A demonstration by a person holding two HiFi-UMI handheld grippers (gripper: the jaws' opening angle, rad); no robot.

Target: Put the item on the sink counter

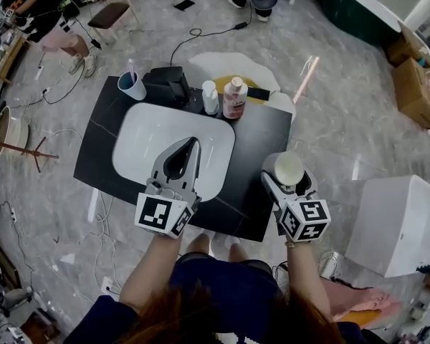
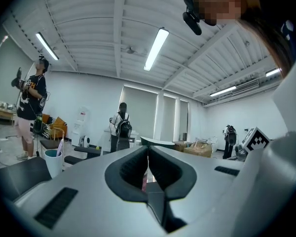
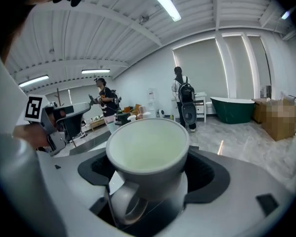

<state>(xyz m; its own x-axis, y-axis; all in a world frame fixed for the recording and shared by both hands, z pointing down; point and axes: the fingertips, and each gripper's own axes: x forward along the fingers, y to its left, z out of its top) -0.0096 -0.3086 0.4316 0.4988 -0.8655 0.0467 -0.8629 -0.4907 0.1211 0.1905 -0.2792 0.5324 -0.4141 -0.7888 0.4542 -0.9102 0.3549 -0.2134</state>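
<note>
- marbled grey floor surrounds a black sink counter (image 1: 261, 145) with a white basin (image 1: 147, 145) set in it.
- right gripper (image 1: 289, 183): jaws pressed against both sides of a pale mug (image 3: 145, 149), which is upright with its handle turned back toward the gripper body.
- mug hangs at the counter's right edge; the bare black strip beside the basin lies just to its left and ahead, judged the natural set-down spot.
- left gripper (image 1: 189, 147): jaws together, nothing between them, above the basin; not needed for this move.
</note>
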